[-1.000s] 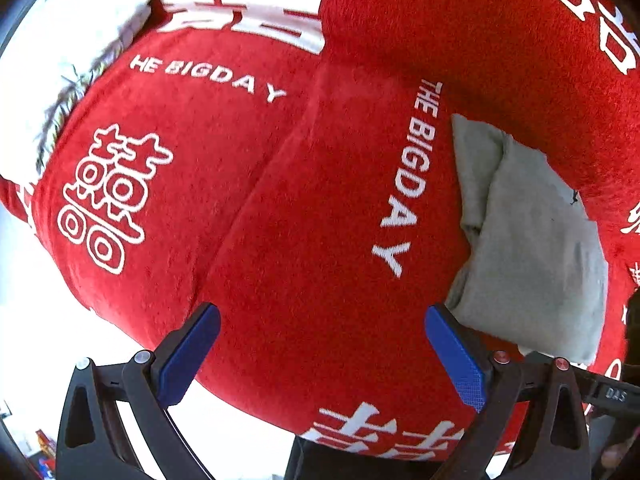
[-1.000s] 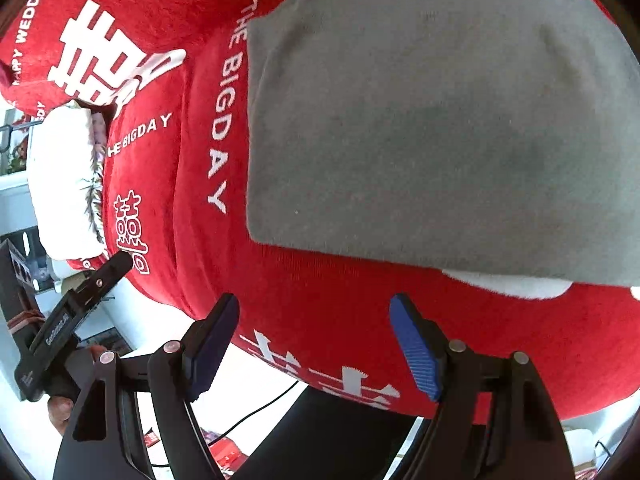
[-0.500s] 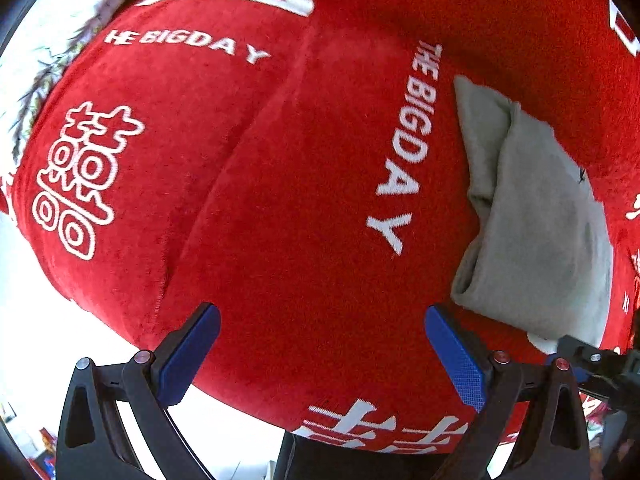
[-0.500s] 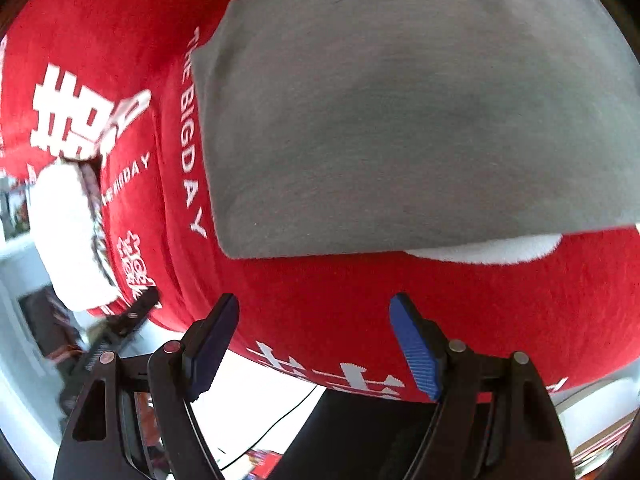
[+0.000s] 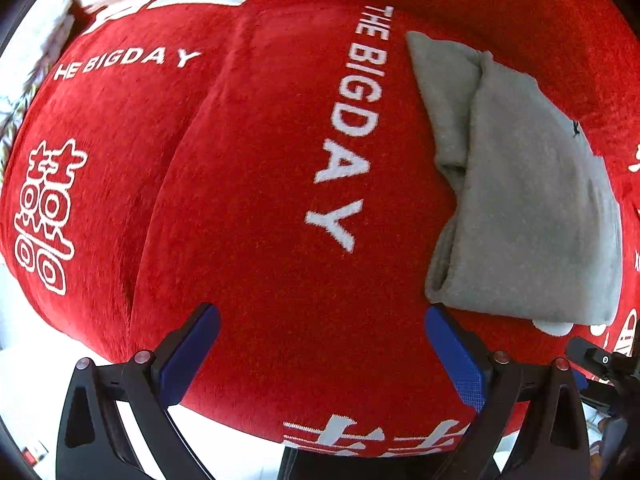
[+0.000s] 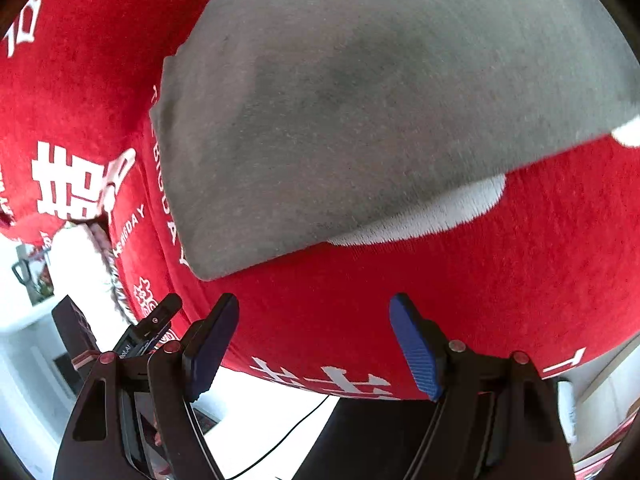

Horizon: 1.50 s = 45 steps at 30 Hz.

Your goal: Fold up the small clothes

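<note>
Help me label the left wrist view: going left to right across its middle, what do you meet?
White double-happiness symbol → THE BIGDAY lettering → grey garment, all on the red blanket.

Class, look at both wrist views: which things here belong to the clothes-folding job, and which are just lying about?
Part of the job:
- grey garment, folded, lying on the red cover
- left claw, open, empty
- right claw, open, empty

Just lying about:
- red cover with white lettering, the work surface
- white bundle at its edge
- black cable below
</note>
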Each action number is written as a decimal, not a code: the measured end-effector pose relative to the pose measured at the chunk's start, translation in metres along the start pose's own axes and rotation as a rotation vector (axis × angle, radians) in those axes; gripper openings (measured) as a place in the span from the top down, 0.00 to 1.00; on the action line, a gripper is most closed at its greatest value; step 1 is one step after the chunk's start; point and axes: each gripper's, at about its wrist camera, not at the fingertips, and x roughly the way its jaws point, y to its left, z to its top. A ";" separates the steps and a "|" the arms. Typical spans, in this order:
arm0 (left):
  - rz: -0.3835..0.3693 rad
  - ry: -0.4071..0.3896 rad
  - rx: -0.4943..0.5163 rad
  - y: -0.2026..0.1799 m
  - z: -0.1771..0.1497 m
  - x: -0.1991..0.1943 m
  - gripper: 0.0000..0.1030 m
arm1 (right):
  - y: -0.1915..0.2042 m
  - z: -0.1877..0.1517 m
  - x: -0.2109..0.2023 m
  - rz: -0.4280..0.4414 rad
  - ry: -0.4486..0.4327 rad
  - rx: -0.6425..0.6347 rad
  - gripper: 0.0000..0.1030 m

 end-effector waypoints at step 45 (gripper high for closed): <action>-0.099 -0.039 0.076 -0.036 0.084 0.022 0.01 | 0.025 0.016 0.046 0.383 -0.241 0.144 0.13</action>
